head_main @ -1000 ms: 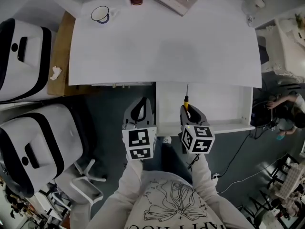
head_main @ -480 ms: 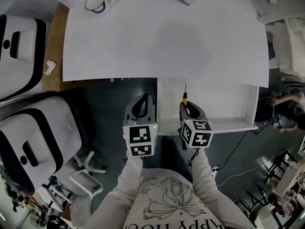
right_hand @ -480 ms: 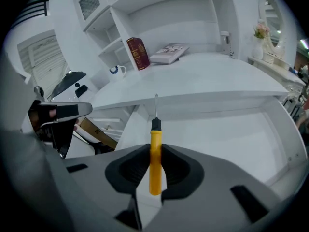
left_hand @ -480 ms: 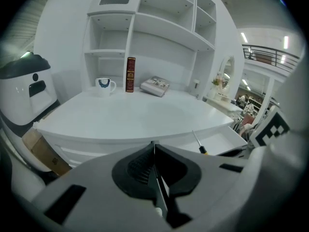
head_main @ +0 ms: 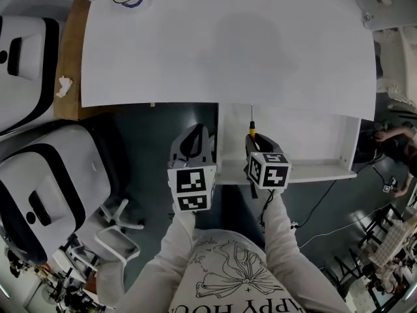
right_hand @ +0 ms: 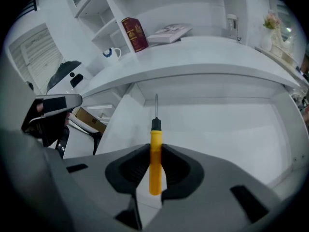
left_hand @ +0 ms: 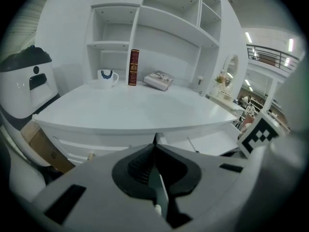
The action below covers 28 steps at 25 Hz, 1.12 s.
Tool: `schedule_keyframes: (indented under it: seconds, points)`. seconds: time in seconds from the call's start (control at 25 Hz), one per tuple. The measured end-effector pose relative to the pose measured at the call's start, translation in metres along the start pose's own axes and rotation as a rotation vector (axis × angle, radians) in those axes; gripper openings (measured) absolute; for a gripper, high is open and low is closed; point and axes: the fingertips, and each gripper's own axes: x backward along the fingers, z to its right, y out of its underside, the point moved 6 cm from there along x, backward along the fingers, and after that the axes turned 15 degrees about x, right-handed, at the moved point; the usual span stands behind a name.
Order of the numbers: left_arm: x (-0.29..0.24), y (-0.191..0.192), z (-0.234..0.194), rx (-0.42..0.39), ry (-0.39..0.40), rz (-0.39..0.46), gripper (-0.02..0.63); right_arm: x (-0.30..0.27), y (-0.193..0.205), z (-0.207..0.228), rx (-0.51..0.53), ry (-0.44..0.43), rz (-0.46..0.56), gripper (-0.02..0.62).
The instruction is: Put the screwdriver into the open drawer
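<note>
Screwdriver (right_hand: 155, 149), yellow-handled, sits clamped between the right gripper's (head_main: 255, 143) jaws, shaft pointing forward over the open drawer (right_hand: 227, 129). The left gripper (left_hand: 155, 146) is closed on nothing, just beside. Carrying looks nearly finished; next comes lowering it and letting go inside.

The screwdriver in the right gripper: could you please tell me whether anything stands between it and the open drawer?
Nothing visible does. The right gripper holds the screwdriver by its yellow handle directly over the open drawer, whose white floor beneath shows no other object.
</note>
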Motion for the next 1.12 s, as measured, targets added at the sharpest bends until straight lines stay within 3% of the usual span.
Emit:
schedule_keyframes:
  seconds: [0.52,1.0,1.12]
  points:
    - [-0.014,0.013,-0.008,0.028,-0.012,-0.037,0.008,-0.034,0.009,0.016,-0.035,0.01,-0.12,0.071]
    - [-0.012,0.013,-0.016,0.036,-0.015,-0.036,0.008,-0.044,0.004,0.02,-0.041,0.052,-0.112,0.077]
    - [-0.01,0.011,-0.015,0.039,-0.01,-0.028,0.008,-0.04,-0.001,0.019,-0.045,0.043,-0.078,0.11]
